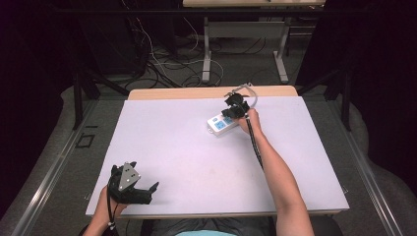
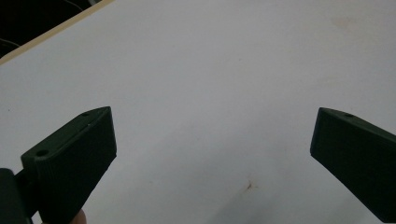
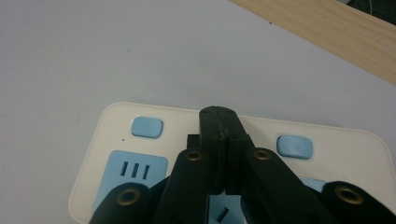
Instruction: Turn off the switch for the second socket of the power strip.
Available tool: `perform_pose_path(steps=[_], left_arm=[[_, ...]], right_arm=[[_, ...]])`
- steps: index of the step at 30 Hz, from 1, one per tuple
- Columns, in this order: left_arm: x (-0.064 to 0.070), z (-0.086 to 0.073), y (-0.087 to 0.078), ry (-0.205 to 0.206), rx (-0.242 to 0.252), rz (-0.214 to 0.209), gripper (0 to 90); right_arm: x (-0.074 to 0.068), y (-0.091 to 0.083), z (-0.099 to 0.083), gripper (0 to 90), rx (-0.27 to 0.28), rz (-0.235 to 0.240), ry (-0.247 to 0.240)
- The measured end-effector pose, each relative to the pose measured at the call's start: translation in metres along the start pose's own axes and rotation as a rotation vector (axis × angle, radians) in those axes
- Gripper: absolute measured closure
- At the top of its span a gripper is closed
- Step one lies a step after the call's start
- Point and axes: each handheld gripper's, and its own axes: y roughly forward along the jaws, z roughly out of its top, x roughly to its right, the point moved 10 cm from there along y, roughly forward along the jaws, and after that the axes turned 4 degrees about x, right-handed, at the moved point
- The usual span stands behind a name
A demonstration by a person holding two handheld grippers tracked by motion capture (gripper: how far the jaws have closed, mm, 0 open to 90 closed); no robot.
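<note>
white power strip (image 1: 222,123) with blue sockets lying flat near the desk's (image 1: 187,162) far edge, right of centre. right gripper (image 1: 235,109) over the strip (image 3: 327,154), jaws pressed together with nothing seen between them, tips above the strip's top between two blue buttons (image 3: 146,127). left gripper (image 1: 147,191) at the desk's near left corner, jaws spread wide over bare desk (image 2: 224,84), well apart from the strip.

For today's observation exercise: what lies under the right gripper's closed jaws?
Under the right gripper, jaws pressed together, lies a cream power strip on the white table. Two blue buttons flank the jaw tips; blue socket panels show below. The strip's middle is covered.
</note>
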Motion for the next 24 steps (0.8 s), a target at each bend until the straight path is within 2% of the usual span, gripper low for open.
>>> perform_pose_path(steps=[7,8,10,11,12,15,19,24], left_arm=[[0.0003,-0.0001,0.0,0.008,-0.003,-0.004,0.2],[0.0004,-0.0001,0.0,0.008,-0.003,-0.004,0.2],[0.0006,-0.0001,0.0001,0.007,-0.002,-0.003,0.2],[0.0006,0.0,0.0003,0.006,-0.001,-0.002,0.2],[0.0009,0.0,0.0003,0.005,-0.002,-0.006,0.2],[0.0007,0.0006,0.0011,0.007,0.006,0.002,0.2],[0.0006,-0.0002,-0.0005,0.011,-0.003,0.0,0.2],[0.0002,-0.0003,-0.0006,0.009,-0.003,0.001,0.2]], right_arm=[[0.0013,0.004,0.0021,90.0,0.024,-0.018,-0.009],[0.0011,0.0034,0.0013,90.0,0.012,-0.015,-0.009],[0.0011,0.0044,0.0015,90.0,0.016,-0.015,-0.002],[-0.0014,0.0044,0.001,90.0,0.013,0.002,0.027],[-0.0014,0.0052,0.0013,90.0,0.019,-0.001,0.034],[-0.0021,0.0059,0.0019,90.0,0.019,0.0,0.032],[-0.0018,0.0068,0.0026,90.0,0.008,-0.025,0.011],[-0.0026,0.007,0.0027,90.0,0.004,-0.023,0.009]])
